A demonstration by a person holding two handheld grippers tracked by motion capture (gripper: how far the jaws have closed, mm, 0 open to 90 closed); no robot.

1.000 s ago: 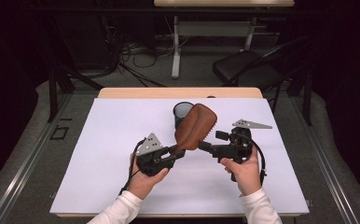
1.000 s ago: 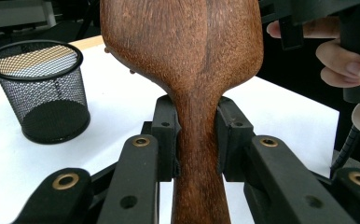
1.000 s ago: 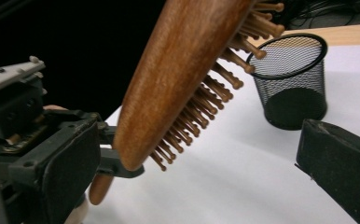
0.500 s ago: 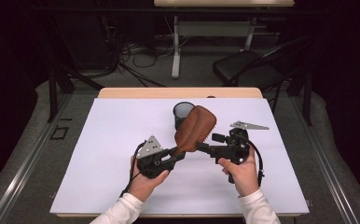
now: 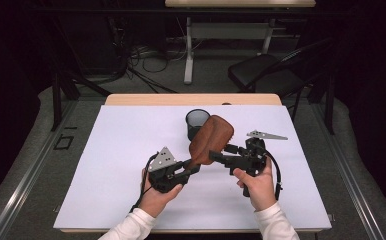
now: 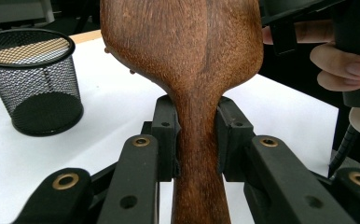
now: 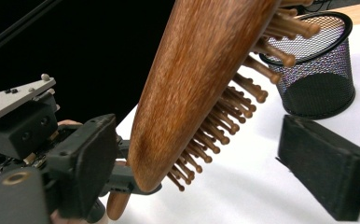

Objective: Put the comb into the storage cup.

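A brown wooden hairbrush [image 5: 212,137] is held up tilted over the white table, with its head toward the black mesh cup [image 5: 197,122]. My left gripper [image 5: 193,167] is shut on its handle; in the left gripper view both pads [image 6: 229,135] press the handle's neck below the brush head [image 6: 183,42]. My right gripper [image 5: 222,152] comes in from the right, and its jaws have just been closing with the brush head [image 7: 192,70] between them. One pad [image 7: 82,163] stands by the wooden back. The other pad [image 7: 327,168] faces the bristles with a gap between them.
The mesh cup [image 6: 33,84] stands upright just behind the brush, near the table's far middle. A white sheet [image 5: 106,165] covers the table. A dark chair [image 5: 266,75] and a desk leg with cables stand on the floor beyond the far edge.
The right gripper's jaws have narrowed around the brush head. Both hands and the brush have stayed in place.
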